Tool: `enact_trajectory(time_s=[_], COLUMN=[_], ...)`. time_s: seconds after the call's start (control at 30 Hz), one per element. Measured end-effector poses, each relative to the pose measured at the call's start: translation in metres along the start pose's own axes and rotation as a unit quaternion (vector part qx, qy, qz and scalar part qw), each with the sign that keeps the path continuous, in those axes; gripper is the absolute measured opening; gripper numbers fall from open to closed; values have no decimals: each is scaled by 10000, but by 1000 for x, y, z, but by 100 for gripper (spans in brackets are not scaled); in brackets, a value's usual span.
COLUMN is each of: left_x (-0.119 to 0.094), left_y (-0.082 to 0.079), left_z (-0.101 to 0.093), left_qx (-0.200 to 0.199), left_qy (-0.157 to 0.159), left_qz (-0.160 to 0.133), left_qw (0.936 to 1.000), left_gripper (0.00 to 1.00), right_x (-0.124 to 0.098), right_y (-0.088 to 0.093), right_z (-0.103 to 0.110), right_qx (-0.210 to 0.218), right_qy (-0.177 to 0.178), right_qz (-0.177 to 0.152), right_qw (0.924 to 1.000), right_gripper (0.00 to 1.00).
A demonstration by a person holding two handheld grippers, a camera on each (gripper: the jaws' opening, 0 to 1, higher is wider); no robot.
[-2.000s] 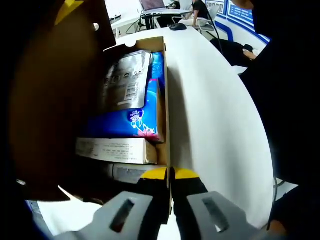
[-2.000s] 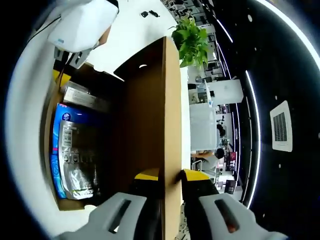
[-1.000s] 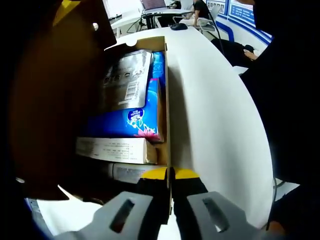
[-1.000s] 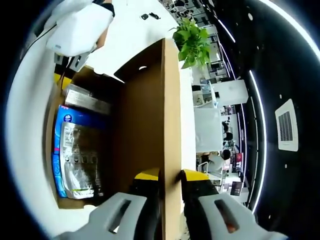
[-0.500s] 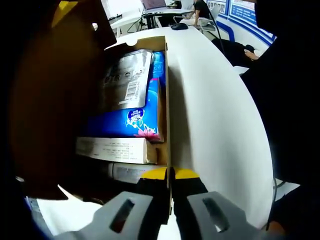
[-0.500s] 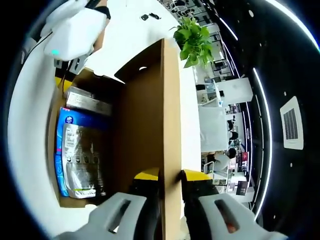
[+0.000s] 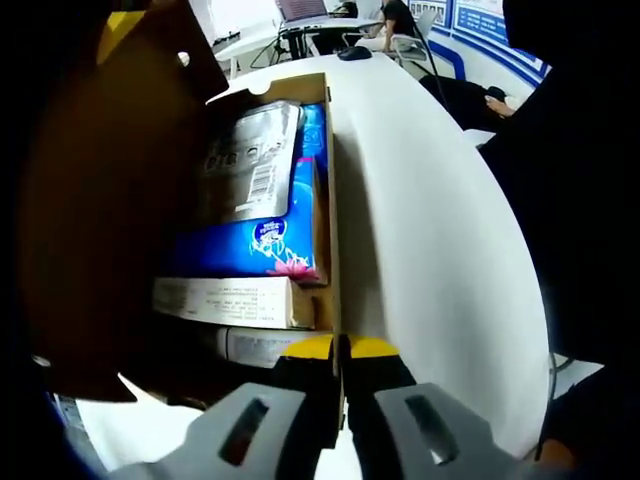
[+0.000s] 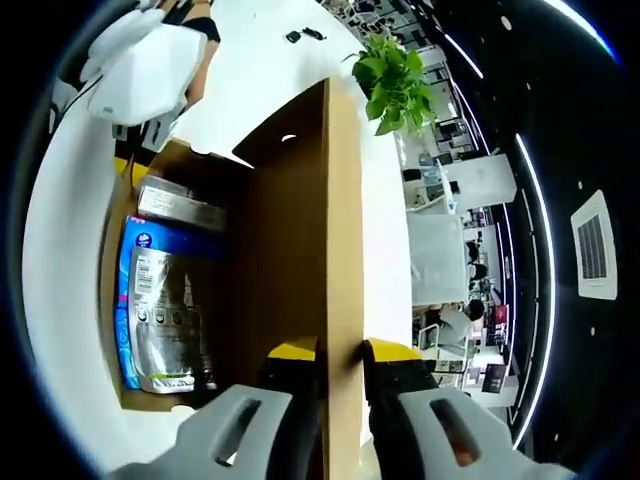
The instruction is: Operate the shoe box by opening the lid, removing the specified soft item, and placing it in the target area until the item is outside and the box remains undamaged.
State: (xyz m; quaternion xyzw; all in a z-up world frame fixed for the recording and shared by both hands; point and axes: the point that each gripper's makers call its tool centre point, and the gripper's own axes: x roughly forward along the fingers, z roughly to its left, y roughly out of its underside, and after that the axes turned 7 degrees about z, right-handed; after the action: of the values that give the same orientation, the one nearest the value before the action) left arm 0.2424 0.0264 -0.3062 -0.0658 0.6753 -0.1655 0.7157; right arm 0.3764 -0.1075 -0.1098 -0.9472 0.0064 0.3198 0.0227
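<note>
Left gripper view: your left gripper [image 7: 340, 348] pinches the shoe box [image 7: 330, 200] side wall, jaws closed on the thin cardboard edge. Just beyond lie two flat cartons [image 7: 225, 297], then one blue soft pack [image 7: 285, 215] with one silver pouch [image 7: 245, 160] on top, all inside the box. The white table [image 7: 440, 230] lies bare along that wall. In the right gripper view, your right gripper [image 8: 338, 352] clamps the raised lid [image 8: 295, 230] by its edge, one potted plant [image 8: 395, 85] beyond.
</note>
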Motion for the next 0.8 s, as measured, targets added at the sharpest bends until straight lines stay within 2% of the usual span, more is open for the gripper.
enact_trajectory(time_s=[0.8], left_x=[0], left_y=[0], left_z=[-1], left_qx=[10], left_qy=[0], left_qz=[1], left_qw=[10000], left_gripper=[2], right_x=[12], right_y=[1], right_z=[-8], right_qx=[114], right_qy=[-343], right_qz=[-60], right_qw=[9993], right_gripper=[14])
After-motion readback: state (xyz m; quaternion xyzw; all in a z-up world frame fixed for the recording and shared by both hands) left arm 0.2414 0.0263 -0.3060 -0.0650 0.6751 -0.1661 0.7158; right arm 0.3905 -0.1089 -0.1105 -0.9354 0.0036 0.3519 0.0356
